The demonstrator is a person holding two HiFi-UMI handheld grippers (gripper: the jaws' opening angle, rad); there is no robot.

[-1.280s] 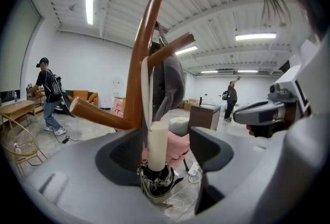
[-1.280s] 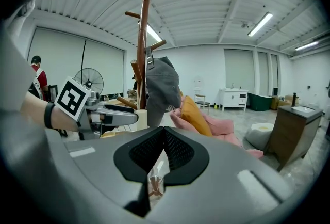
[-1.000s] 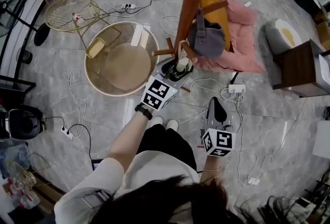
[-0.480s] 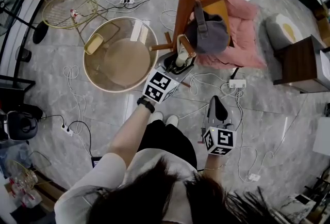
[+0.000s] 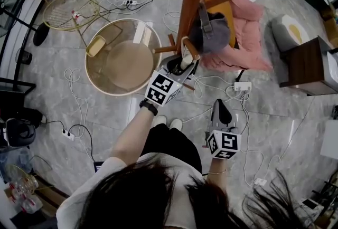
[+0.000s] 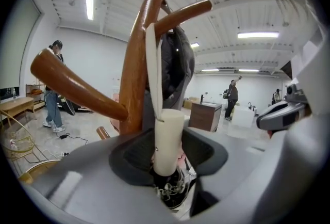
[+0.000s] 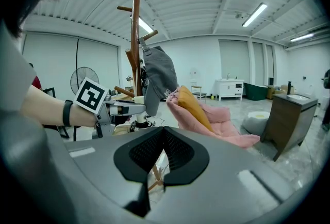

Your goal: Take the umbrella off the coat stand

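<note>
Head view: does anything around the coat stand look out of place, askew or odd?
Yes. Loose cables and a white power strip sprawl over the floor round the coat stand, close to the person's shoes: a tripping risk. A pink cushion lies heaped beside the stand.

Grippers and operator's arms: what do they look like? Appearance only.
The left gripper and right gripper match: grey moulded bodies, black ribbed fingers, each with a white cube bearing black square markers. No cables on them. The person wears a black wristband on the left wrist and a white short-sleeved top.
</note>
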